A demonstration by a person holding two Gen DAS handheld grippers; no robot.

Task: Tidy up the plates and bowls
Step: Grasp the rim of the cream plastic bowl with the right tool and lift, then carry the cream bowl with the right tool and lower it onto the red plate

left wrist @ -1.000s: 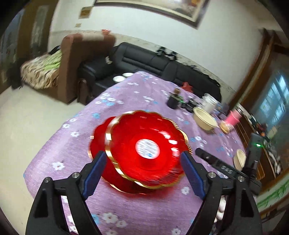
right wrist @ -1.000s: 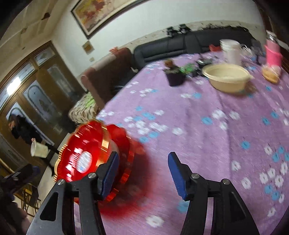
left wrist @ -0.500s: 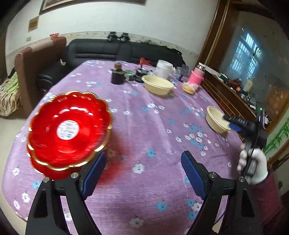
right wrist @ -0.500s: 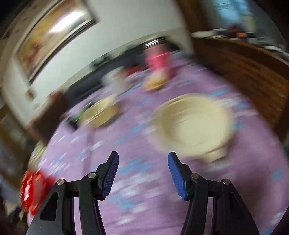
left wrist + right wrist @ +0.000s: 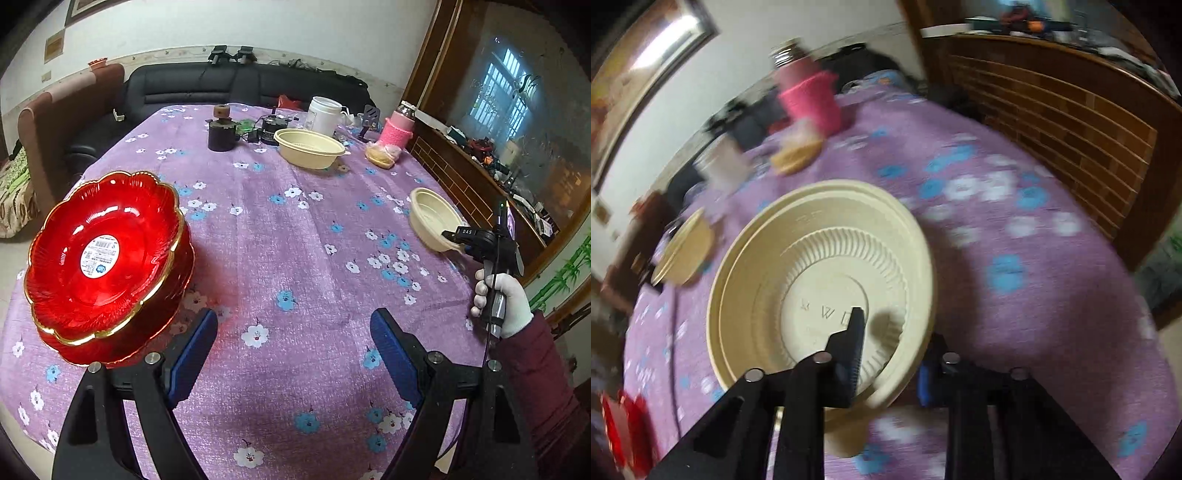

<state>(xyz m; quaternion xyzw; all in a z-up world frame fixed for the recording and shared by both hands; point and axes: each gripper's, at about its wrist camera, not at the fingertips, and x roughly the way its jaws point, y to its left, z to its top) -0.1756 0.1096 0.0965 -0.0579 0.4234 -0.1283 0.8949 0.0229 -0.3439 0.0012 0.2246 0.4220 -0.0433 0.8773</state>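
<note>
Big table (image 5: 295,258) under a purple flowered cloth; black sofa (image 5: 229,86) behind its far end, brown armchair (image 5: 55,122) at far left, wooden slatted rail (image 5: 1071,122) along the right edge. Red plates (image 5: 107,258) stacked at the near left corner, gold-rimmed, white sticker in the top one, just beside the left gripper's left finger. Cream far bowl (image 5: 310,147) toward the far end, nothing in it. Cream near bowl (image 5: 820,280) at the right edge, tilted, rim between the right gripper's (image 5: 890,354) fingers: one finger inside over the bowl's floor, the other outside the wall, jaws narrowed around the rim; contact not clear through the blur. Left gripper (image 5: 293,354) over bare cloth, jaws wide, holding nothing. White jar (image 5: 325,114), pink-sleeved bottle (image 5: 399,129), dark pot (image 5: 221,133) with a brown lid, bagged snack (image 5: 382,155) and black gadgets clustered around the far bowl. Gloved right hand (image 5: 502,299) on the right gripper's handle.
</note>
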